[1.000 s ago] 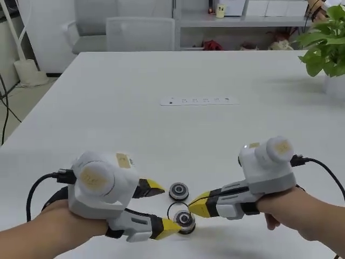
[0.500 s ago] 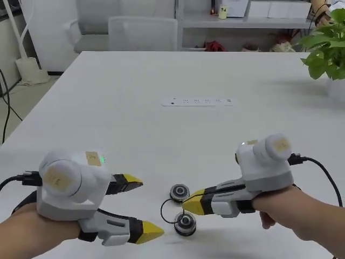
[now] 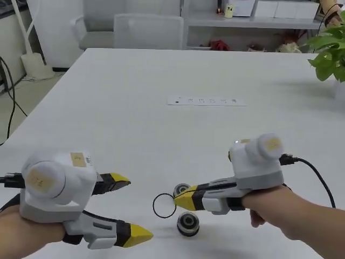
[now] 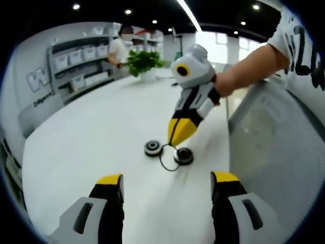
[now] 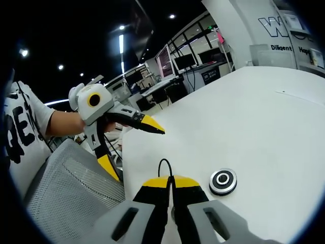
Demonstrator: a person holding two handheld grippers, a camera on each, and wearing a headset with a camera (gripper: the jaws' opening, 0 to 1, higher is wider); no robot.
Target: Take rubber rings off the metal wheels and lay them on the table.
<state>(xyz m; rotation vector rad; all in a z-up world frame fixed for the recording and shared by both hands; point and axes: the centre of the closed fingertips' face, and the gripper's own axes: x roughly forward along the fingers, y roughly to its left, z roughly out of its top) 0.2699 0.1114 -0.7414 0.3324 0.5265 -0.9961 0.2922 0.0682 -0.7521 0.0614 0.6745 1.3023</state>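
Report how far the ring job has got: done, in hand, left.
Done: one ring is pulled free. In hand: the right gripper, shut, holds it beside the near wheel; the left gripper is open and empty. Left: lay the ring on the table, then strip the far wheel, which looks still ringed.

A white power strip (image 3: 206, 101) lies on the counter (image 3: 135, 108) at 12 o'clock. A leafy plant (image 3: 330, 54) stands at 2 o'clock. Beyond the far edge, a grey chair (image 3: 148, 32) sits at 11, shelves (image 3: 253, 22) at 1.
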